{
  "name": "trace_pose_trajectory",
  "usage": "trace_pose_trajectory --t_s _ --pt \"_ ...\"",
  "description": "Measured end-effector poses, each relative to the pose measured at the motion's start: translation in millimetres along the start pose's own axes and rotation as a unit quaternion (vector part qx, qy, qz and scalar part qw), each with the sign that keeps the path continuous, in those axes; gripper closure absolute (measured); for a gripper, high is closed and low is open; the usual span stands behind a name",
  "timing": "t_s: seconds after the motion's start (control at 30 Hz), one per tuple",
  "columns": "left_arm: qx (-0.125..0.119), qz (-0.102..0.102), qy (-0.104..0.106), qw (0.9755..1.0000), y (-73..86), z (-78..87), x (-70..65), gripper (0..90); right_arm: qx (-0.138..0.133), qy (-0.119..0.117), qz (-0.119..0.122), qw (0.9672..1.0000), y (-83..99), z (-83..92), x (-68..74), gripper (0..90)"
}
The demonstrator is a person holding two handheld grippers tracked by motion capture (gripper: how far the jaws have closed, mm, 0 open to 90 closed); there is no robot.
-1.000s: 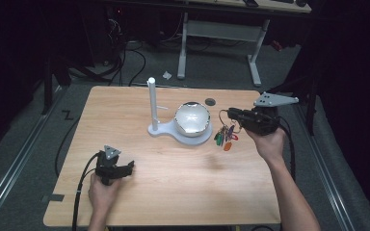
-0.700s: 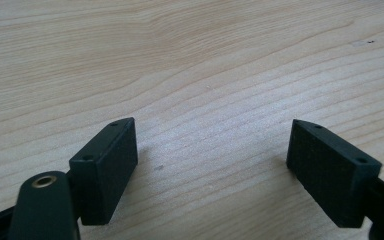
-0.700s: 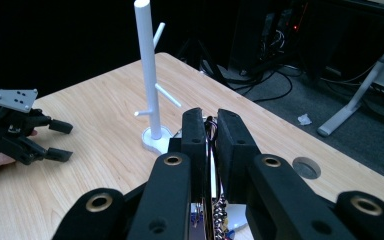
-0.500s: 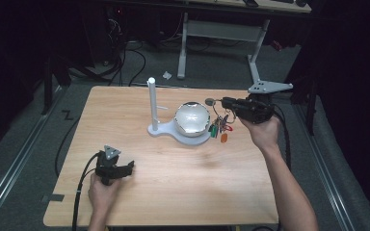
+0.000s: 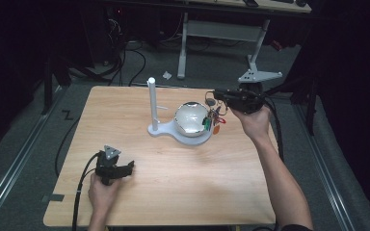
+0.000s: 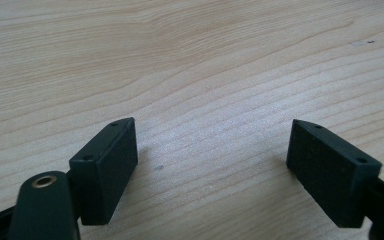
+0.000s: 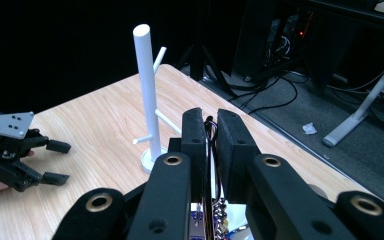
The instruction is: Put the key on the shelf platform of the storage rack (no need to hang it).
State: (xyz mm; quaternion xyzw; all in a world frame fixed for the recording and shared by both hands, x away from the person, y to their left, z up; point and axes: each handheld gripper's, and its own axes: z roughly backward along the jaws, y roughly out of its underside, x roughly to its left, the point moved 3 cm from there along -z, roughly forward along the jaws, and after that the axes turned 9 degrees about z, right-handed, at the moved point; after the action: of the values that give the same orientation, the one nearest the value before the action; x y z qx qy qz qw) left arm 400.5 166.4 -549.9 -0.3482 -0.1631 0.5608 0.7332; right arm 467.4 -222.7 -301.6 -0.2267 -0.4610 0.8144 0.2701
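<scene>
keyring bunch (image 5: 214, 120) dangles beside the metal bowl (image 5: 191, 119), pinched in our right gripper (image 7: 208, 131) fingers.
light, floppy, slippery: we'd judge its ring the best hold; left gripper (image 6: 212, 165) fingers wide open, empty, on the bench (image 5: 183, 178).

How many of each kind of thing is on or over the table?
Grippers: 2, left and right
White stand with post: 1
Shiny bowl: 1
Bunch of keys with coloured tags: 1
Total: 5
</scene>
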Motion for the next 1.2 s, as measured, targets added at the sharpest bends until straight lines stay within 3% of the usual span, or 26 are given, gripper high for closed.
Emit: trace_pose_trajectory --t_s 1.2 --pt "0.000 -0.001 0.001 1.0000 0.0 0.0 0.2 20.7 0.020 -0.011 -0.017 0.9996 -9.5 -72.1 -6.0 83.6"
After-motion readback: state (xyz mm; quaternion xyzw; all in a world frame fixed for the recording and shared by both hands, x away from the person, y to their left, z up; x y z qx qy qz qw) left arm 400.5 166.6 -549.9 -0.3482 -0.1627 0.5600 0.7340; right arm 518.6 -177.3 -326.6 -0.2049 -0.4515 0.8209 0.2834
